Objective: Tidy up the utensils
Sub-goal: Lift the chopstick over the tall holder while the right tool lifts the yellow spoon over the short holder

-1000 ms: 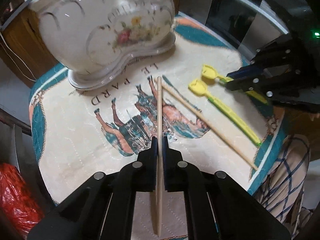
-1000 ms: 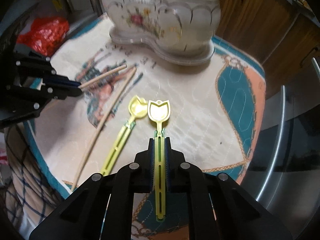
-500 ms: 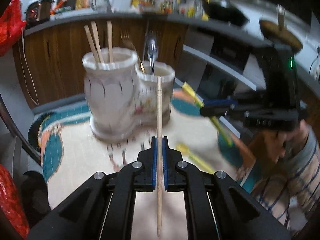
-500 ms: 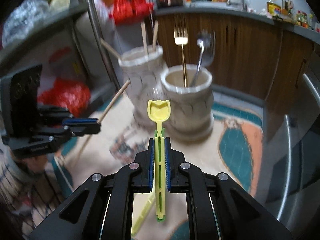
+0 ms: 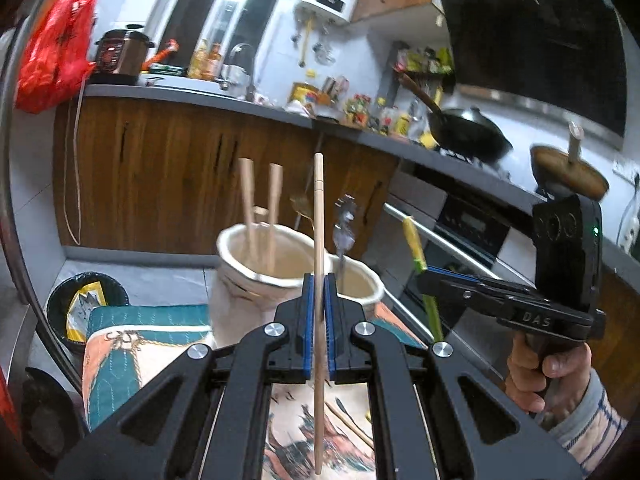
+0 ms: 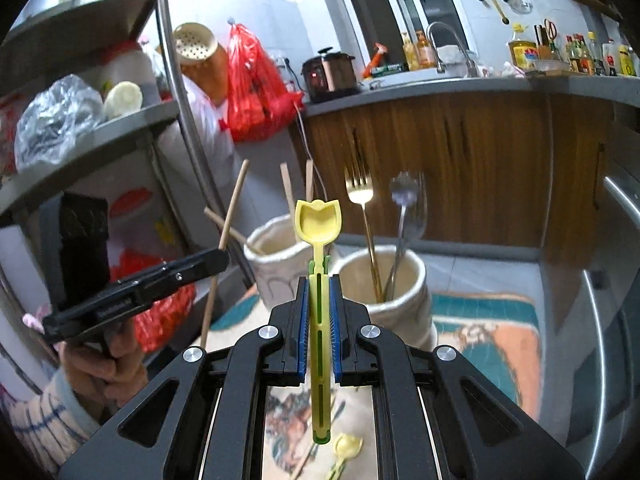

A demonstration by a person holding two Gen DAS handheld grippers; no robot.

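R view only: 2nd yellow spoon [image 6: 347,447]

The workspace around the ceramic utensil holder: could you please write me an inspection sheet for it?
Surface: printed tablecloth, partly hidden by the grippers.
Job's things: two-cup ceramic utensil holder; one cup holds chopsticks, the other a gold fork and a silver utensil. A second yellow spoon and a loose chopstick lie on the cloth.
Clutter: red plastic bag.
Grippers: left hand-held gripper shut on a wooden chopstick; right hand-held gripper shut on a yellow spoon.
Cables: cord hanging down the cabinet front.
Surroundings: kitchen counter, wok, rice cooker.
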